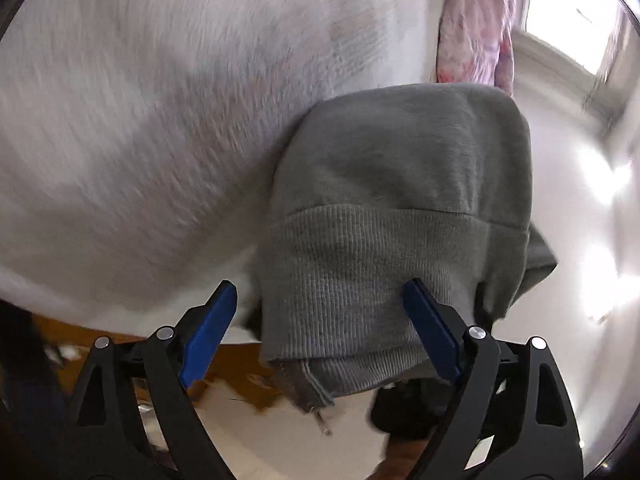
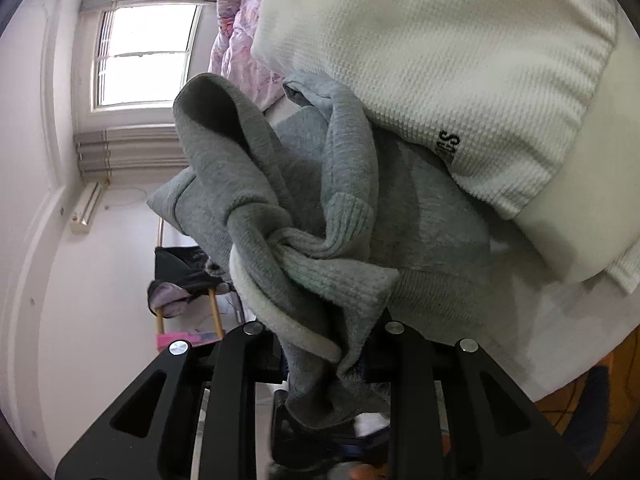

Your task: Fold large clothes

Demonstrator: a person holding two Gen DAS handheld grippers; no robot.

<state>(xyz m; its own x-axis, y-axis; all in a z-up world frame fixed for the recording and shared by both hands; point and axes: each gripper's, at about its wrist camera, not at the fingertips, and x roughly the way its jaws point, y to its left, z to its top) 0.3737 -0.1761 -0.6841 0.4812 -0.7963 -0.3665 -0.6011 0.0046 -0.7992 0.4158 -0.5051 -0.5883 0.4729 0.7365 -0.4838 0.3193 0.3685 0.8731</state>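
A grey sweatshirt (image 1: 400, 184) lies on the white bed sheet (image 1: 120, 120), its ribbed hem (image 1: 352, 280) hanging over the bed's edge toward me. My left gripper (image 1: 320, 284) is open wide. Its blue pads (image 1: 212, 320) stand on either side of the hem, and the right pad sits in front of the cloth without squeezing it. In the right wrist view another part of the grey sweatshirt (image 2: 248, 184) is bunched and twisted. My right gripper (image 2: 328, 344) is shut on that bunch of ribbed cloth, which covers its fingertips.
A folded white waffle-knit garment (image 2: 440, 60) with a small black label lies on the bed beside the grey cloth. A pink floral quilt (image 2: 240, 40) is behind it. A window (image 2: 144, 52) and a chair with dark clothes (image 2: 188, 276) stand off the bed.
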